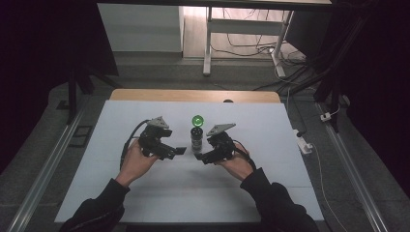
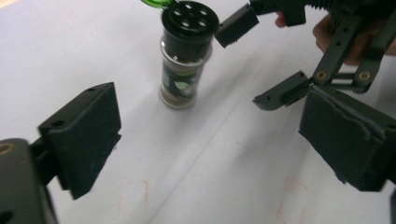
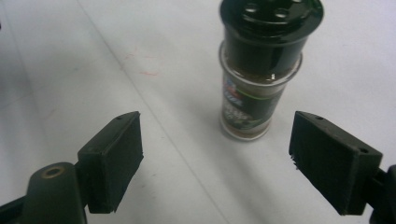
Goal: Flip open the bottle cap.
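Beside spice jar (image 1: pixel 196 139), both grippers wide-jawed.

The worktop (image 1: pixel 145 193) is covered by a white sheet, and a strip of bare wood (image 1: pixel 193 95) is left showing along its far edge. Grey floor (image 1: pixel 43 145) is seen around it, flanked by metal rails (image 1: pixel 46 166) on both sides. Beyond, a white table frame (image 1: pixel 208 43) is set on a lit patch of floor strewn with black cables (image 1: pixel 251 46). The outer areas are left in darkness. A white power strip (image 1: pixel 305 143) is laid at the right.
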Motion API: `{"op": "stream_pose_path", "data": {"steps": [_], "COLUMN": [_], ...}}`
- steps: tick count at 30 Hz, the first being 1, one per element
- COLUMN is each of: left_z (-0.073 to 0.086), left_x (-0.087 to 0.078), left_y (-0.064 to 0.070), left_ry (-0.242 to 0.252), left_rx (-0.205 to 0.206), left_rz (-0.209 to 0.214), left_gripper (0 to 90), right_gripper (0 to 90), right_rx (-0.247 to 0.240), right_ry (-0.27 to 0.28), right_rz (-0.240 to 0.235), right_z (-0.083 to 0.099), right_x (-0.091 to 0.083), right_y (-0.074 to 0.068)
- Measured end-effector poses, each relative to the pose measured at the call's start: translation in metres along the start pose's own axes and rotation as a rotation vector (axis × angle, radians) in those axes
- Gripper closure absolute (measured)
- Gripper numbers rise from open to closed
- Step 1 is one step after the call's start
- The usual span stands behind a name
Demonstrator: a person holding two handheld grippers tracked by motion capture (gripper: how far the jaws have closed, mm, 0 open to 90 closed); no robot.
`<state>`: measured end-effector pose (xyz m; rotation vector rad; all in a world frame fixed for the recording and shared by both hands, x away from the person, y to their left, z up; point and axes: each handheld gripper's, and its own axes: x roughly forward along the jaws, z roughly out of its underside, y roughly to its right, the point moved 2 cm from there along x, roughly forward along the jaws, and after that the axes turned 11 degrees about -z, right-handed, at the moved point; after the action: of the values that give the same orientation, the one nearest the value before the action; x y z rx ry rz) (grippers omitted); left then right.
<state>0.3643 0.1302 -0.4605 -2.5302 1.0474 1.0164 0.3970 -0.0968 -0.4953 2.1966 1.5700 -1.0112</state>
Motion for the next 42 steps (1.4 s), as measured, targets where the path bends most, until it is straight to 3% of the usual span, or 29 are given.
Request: {"op": "stream_pose_path", "data": {"steps": [19,29,42], "left_z": [0.03,0.048,0.082], "left_x": [-0.027,-0.05,-0.086], "left_y": [0.011,0.015,0.014], "left_ry": [0.031,0.065,0.086], "left_rx": [-0.005,-0.016,-0.077], "left_rz": [0.055,0.032,-0.028], "left_gripper": [0.0,0.0,0.0], "right_gripper": [4.6,0.2,0.0], "right_rx": [0.043,0.032,0.06], "right_ry": [0.017,0.035,0.071], "right_rz": [-0.044,-0.033,0.031], "right_z": [0.015,0.029,0.053], "right_x": [-0.035,-0.056,-0.093], "right_y": [-0.027,-0.039,-0.047]}}
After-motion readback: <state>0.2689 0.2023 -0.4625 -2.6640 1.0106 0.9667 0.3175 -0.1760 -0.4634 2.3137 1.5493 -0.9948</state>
